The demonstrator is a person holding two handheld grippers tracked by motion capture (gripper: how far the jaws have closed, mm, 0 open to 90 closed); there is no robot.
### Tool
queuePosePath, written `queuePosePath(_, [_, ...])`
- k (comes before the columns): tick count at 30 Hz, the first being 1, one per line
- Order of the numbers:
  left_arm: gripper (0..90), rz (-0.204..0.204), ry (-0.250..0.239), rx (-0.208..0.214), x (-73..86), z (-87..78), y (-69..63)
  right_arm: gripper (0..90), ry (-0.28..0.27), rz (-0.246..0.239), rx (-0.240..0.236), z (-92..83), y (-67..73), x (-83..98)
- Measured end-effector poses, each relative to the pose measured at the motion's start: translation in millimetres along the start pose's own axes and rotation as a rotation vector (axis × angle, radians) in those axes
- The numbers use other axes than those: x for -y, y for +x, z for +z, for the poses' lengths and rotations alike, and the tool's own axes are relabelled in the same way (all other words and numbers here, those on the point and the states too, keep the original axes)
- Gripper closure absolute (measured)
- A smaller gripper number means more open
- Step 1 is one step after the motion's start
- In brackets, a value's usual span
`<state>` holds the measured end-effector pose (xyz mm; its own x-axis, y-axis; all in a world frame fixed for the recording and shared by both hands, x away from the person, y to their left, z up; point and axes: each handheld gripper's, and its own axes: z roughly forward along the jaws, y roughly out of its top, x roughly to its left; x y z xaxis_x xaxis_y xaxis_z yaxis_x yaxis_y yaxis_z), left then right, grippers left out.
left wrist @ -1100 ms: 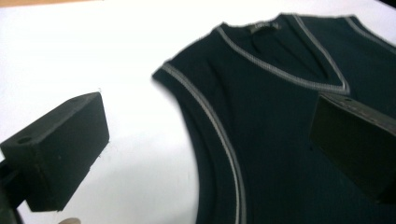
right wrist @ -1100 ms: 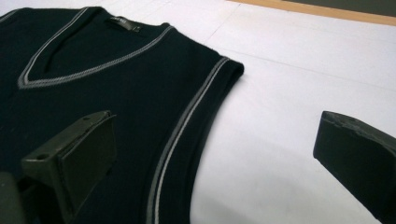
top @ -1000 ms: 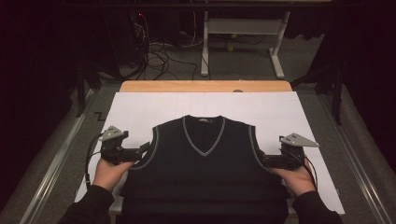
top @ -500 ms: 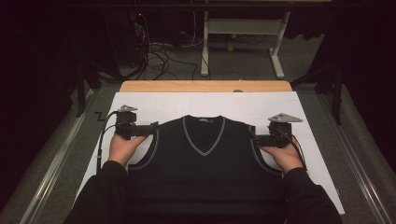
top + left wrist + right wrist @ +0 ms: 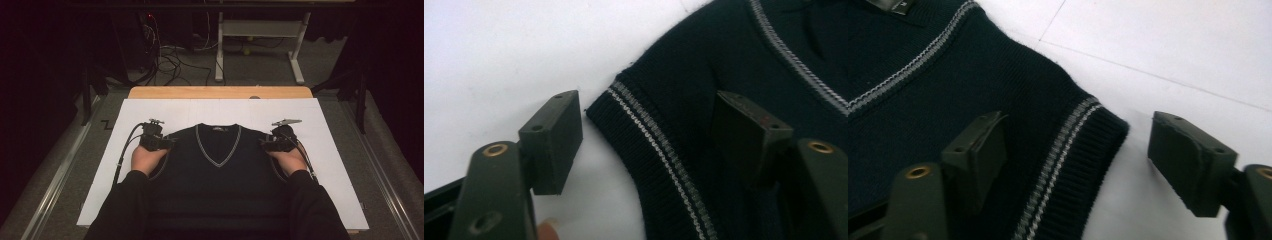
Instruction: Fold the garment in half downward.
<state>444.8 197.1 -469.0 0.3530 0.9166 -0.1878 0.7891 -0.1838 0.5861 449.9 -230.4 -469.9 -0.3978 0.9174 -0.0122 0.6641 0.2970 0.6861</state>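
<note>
Left gripper view: my left gripper (image 5: 649, 145) straddles the vest's (image 5: 734, 75) striped shoulder trim (image 5: 659, 150), jaws part-open, just been closing, not pinching yet. Right gripper (image 5: 1083, 160) mirrors it. Vest lies flat on white board (image 5: 325, 115), collar at 12 o'clock, shoulders at 9 and 3, one per hand.

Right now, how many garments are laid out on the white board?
1: a dark sleeveless V-neck vest lies flat in the middle of the white board, its shoulders between the left gripper and right gripper. Its lower part is dark, so anything there could be hidden.
</note>
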Motion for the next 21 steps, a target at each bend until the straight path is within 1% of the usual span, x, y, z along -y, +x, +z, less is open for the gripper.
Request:
queuePosePath(2, [28.0,0.006,-0.007,-0.046,-0.9,-1.7,0.3,26.2,-0.002,0.003,0.009,1.2,1.2,-0.5])
queuePosePath(4, [27.9,-0.002,0.012,-0.049,-0.7,0.2,2.0,26.8,-0.004,0.006,0.013,1.7,1.0,-0.6])
queuePosePath(5, [28.0,-0.005,0.011,-0.054,-1.1,0.3,1.8,27.3,-0.006,0.007,0.013,1.9,0.4,-0.6])
queuePosePath(6, [28.0,-0.007,0.011,-0.062,-1.3,1.0,0.6,29.8,-0.007,0.010,0.010,2.2,0.0,-0.6])
queuePosePath(7, [28.5,0.007,0.013,-0.078,-0.8,1.7,-1.7,34.0,-0.013,0.011,0.010,2.0,-0.3,-0.3])
queuePosePath(8, [33.4,0.036,0.008,-0.088,0.5,2.3,-5.2,36.8,-0.018,0.013,0.011,1.8,-0.6,0.1])
queuePosePath(10, [43.6,0.043,0.003,-0.084,1.1,2.8,-9.6,46.7,-0.022,0.012,0.009,1.1,-0.1,0.1])
queuePosePath(11, [47.5,0.037,0.000,-0.081,1.1,3.1,-11.5,52.6,-0.021,0.009,0.008,0.4,0.9,-0.2])
queuePosePath(13, [54.2,0.022,0.004,-0.066,0.9,2.6,-12.2,61.7,-0.017,0.012,0.003,-0.5,2.2,-0.7])
queuePosePath(15, [60.2,0.010,0.005,-0.050,1.0,2.3,-12.7,69.3,-0.016,0.013,-0.009,-1.4,3.6,-0.2])
queuePosePath(16, [63.7,0.011,0.004,-0.044,1.2,2.3,-13.6,73.1,-0.017,0.014,-0.013,-1.7,4.3,0.1])
queuePosePath(18, [68.2,0.009,0.001,-0.034,1.4,2.7,-14.5,76.9,-0.021,0.010,-0.016,-1.8,6.5,0.7])
queuePosePath(20, [70.5,0.011,0.000,-0.024,1.4,2.4,-14.2,78.5,-0.027,0.016,-0.020,-1.8,7.1,1.6])
queuePosePath(21, [71.2,0.000,0.000,-0.011,0.9,1.7,-13.5,78.8,-0.030,0.019,-0.024,-1.8,6.6,1.8])
